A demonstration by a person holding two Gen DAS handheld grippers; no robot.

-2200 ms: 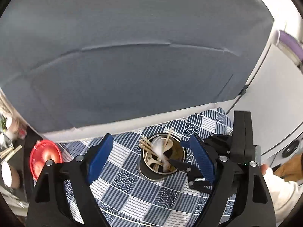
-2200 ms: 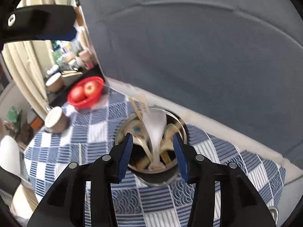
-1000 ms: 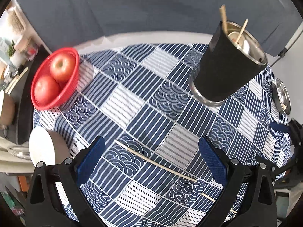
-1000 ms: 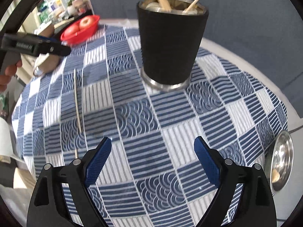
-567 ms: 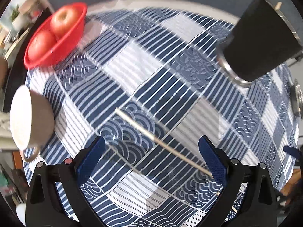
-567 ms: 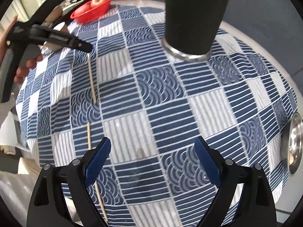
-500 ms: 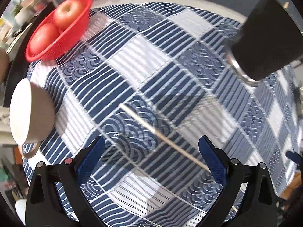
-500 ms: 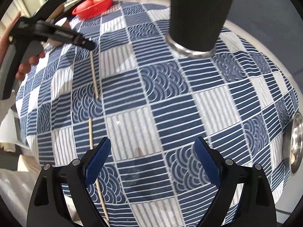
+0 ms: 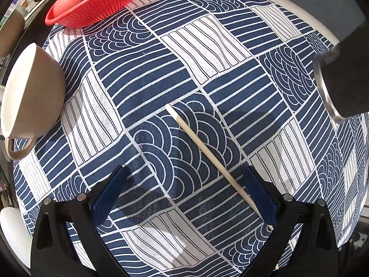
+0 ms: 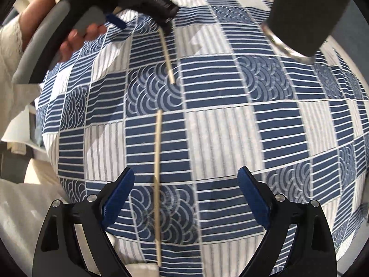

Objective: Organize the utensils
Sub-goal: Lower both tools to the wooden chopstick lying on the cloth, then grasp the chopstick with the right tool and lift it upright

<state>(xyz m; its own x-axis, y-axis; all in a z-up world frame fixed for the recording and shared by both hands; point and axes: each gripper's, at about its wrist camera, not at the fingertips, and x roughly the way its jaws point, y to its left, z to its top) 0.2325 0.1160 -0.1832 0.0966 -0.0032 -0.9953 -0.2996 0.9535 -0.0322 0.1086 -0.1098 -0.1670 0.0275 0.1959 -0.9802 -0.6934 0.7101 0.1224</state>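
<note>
1. Left gripper: your black frame carries two blue ribbed pads spread wide apart, low over the cloth. Its right pad sits just beside the near end of a chopstick; whether they touch cannot be told.
2. That chopstick is a slim, pale, round stick lying diagonally on the cloth, its blunt far end on a blue wave-pattern square.
3. Right gripper: your second pair of blue pads also stands wide apart, holding nothing. A second chopstick, thin and tan, lies between them, closer to the left pad, running straight away from you.
4. Utensil holder: a dark, matte, tapered cup with a bright metal base ring stands at the far right of the table, well apart from both sticks.
5. Tablecloth: woven fabric in navy and white squares of stripes and concentric arcs.
6. Beige mug with a loop handle sits at the left edge; a red mesh basket of apples lies beyond it.
</note>
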